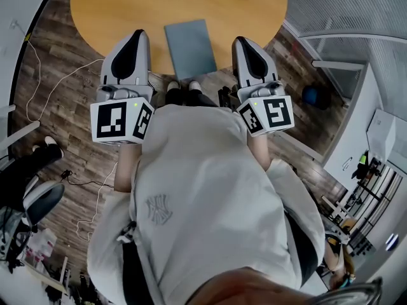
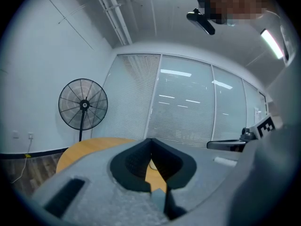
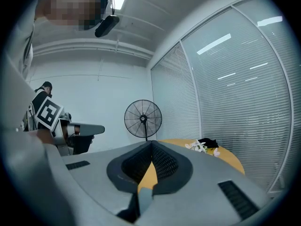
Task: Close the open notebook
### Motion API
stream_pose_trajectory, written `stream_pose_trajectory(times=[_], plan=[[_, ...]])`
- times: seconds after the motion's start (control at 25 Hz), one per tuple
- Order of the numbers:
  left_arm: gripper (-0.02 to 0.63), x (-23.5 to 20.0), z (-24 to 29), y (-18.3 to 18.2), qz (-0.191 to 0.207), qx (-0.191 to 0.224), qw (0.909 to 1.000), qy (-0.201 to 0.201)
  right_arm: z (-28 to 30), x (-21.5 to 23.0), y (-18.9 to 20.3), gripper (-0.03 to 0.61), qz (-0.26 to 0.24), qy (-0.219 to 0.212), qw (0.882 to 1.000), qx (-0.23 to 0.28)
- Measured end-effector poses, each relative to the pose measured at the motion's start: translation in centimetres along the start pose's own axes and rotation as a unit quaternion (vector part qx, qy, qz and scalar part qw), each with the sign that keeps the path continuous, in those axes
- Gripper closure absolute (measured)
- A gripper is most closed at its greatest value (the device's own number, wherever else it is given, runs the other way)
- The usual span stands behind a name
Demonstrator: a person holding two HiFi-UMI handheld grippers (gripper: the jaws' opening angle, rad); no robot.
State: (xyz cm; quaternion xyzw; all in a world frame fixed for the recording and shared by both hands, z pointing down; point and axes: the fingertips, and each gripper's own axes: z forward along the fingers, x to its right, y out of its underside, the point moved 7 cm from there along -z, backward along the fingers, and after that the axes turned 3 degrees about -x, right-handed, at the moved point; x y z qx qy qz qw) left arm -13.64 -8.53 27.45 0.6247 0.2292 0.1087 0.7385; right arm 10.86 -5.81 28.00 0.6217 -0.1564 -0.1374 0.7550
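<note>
Head view shows the left gripper [image 1: 138, 35] and right gripper [image 1: 241, 42] clenched empty either side of the notebook [image 1: 190, 48], which looks already closed and likely needs only a gentle press on its cover.

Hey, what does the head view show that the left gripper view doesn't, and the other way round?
Only the head view: the blue-grey notebook, lying shut at the near edge of the tabletop. Only the left gripper view: a standing fan and a glass wall with blinds behind it. Both: the round wooden table and the right gripper, which the left gripper view catches side-on at its right.
</note>
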Motion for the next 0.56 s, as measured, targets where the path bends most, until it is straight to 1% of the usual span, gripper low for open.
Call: stream_pose_trajectory(times=[0.56], plan=[[0.598, 0.01, -0.05, 0.22, -0.001, 0.001, 1.0, -0.001, 0.23, -0.19, -0.67, 0.586, -0.009, -0.004, 1.0, 0.004]])
